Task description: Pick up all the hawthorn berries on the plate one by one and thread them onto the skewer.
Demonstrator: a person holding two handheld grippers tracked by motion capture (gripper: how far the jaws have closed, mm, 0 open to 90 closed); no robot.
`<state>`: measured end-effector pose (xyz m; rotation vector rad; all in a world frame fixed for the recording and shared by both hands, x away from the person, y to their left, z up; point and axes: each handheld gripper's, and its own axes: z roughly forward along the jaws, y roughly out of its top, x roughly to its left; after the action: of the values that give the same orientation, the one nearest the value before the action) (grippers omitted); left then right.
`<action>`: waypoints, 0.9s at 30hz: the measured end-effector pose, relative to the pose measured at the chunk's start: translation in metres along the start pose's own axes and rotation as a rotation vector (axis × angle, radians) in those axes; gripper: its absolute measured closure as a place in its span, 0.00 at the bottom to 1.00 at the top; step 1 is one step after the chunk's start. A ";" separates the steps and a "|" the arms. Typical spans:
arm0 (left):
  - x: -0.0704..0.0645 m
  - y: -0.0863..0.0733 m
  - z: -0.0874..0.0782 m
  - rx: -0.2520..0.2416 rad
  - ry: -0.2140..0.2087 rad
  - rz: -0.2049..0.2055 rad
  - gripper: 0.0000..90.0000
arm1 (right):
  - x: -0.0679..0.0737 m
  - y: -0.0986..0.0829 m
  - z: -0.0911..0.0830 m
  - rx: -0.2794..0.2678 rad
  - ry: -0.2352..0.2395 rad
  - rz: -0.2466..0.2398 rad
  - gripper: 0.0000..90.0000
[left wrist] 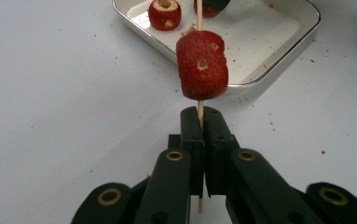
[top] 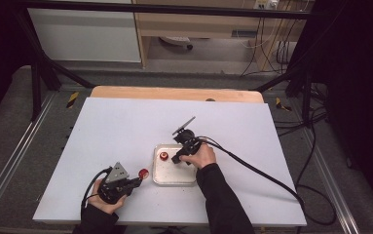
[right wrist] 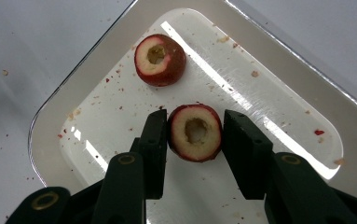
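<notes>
From above, a white tabletop (top: 125, 126) carries a shallow metal tray (top: 174, 179) near its front middle. The left gripper (top: 136, 181) sits low at the front left, held in a hand (top: 101, 201), with a red fruit piece (top: 143, 173) on a stick at its tip, just left of the tray. The right gripper (top: 176, 159) reaches into the tray from the far side, held by the right hand (top: 201, 157); a loose red piece (top: 164, 156) lies in the tray's far left corner. A black cable (top: 262, 173) trails off to the right across the tabletop.

In the left gripper view, the jaws are clenched on a thin wooden stick (left wrist: 200, 114), which stands upright through the fruit piece (left wrist: 202, 64). The tray (left wrist: 278, 56) lies behind it, and crumbs speckle the surface around.

In the right gripper view, the jaws stand on either side of a cored fruit ring (right wrist: 195, 132) lying on the tray floor. The left jaw touches it; whether the right one touches it cannot be told. The second cored piece (right wrist: 160, 59) lies apart, farther in. Red flecks are scattered over the tray (right wrist: 278, 70).
</notes>
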<state>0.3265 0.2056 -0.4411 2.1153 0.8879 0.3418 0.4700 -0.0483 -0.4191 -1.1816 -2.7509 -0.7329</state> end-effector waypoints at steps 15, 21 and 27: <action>-0.002 0.000 0.000 -0.004 0.003 0.004 0.98 | 0.008 -0.004 -0.024 -0.086 -0.002 0.020 0.69; -0.003 0.000 0.000 -0.005 0.003 0.007 0.98 | 0.009 -0.012 -0.031 -0.137 0.018 0.037 0.69; -0.004 0.001 0.001 -0.005 0.004 0.006 0.98 | 0.004 -0.026 -0.037 -0.204 0.059 0.065 0.69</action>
<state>0.3247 0.2024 -0.4411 2.1145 0.8823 0.3517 0.4437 -0.0777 -0.3955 -1.2549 -2.6269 -1.0444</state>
